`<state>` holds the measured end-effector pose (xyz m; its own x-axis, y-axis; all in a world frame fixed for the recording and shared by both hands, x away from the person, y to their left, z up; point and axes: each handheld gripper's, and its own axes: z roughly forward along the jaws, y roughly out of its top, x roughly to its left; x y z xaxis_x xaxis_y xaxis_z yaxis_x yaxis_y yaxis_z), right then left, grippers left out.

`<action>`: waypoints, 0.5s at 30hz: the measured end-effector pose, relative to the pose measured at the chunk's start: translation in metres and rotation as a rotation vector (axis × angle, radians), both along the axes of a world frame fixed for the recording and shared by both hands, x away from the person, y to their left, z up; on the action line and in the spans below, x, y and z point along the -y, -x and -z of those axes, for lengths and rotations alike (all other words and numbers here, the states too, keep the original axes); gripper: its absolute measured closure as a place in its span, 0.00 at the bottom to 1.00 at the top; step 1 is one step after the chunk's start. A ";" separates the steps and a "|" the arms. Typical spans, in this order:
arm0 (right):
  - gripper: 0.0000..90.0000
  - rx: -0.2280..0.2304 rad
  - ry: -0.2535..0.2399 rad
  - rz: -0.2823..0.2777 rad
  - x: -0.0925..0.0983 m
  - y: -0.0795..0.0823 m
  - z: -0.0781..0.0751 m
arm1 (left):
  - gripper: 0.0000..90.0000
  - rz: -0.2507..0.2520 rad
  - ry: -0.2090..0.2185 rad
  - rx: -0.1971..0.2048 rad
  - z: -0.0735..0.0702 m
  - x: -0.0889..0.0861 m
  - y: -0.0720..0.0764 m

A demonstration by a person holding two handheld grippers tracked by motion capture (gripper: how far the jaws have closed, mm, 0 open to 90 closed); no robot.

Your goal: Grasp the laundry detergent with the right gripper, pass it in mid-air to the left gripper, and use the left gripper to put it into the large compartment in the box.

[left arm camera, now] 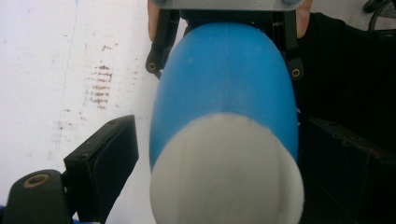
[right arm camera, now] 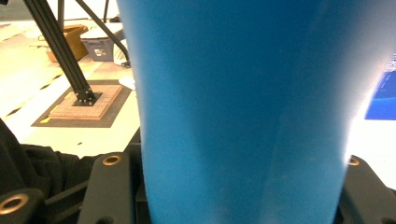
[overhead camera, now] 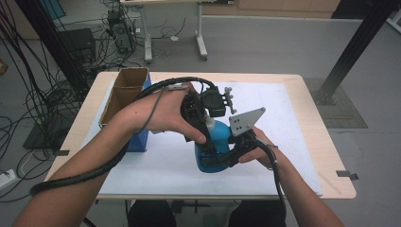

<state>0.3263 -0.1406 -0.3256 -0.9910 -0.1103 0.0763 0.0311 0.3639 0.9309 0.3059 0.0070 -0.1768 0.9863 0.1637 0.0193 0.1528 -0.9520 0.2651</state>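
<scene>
Two grippers share one blue bottle (overhead camera: 213, 151) standing near the desk's front edge, on the white sheet (overhead camera: 283, 118). Your right gripper (overhead camera: 226, 158) is clamped on its body; keep that firm. Your left gripper (overhead camera: 201, 124) straddles the white cap (left arm camera: 226, 172), jaws apart: centre them, then close squarely before twisting.

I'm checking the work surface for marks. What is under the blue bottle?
The blue bottle is over a white sheet on the table. Brown smudges mark the sheet nearby; whether the bottle's base touches it is hidden.
</scene>
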 end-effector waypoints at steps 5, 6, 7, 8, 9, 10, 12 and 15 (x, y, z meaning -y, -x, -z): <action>0.48 -0.001 -0.002 0.000 0.000 0.000 0.000 | 0.13 0.003 -0.005 0.001 -0.001 0.000 0.000; 0.48 0.000 -0.002 0.000 0.000 0.000 0.000 | 0.13 0.000 -0.002 -0.001 -0.001 0.000 0.000; 0.48 0.000 -0.001 0.001 0.000 0.000 0.000 | 0.13 0.001 -0.002 0.000 -0.001 0.000 0.001; 0.48 0.001 -0.001 0.001 0.000 0.000 0.000 | 0.13 0.001 -0.004 -0.001 -0.001 0.000 0.001; 0.48 -0.001 -0.001 0.000 0.000 0.000 -0.001 | 0.13 0.003 -0.003 0.000 -0.001 0.001 0.001; 0.48 0.001 -0.001 0.001 0.000 0.000 -0.001 | 0.13 0.002 -0.003 -0.001 -0.001 0.001 0.001; 0.48 0.000 -0.002 0.000 0.001 0.000 -0.001 | 0.13 0.003 -0.003 0.000 -0.002 0.001 0.001; 0.48 0.000 -0.004 -0.001 0.001 0.000 -0.001 | 0.13 -0.001 -0.002 0.000 -0.002 0.001 0.001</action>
<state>0.3260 -0.1413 -0.3247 -0.9908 -0.1120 0.0759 0.0308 0.3602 0.9324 0.3046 0.0058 -0.1751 0.9862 0.1643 0.0191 0.1536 -0.9523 0.2635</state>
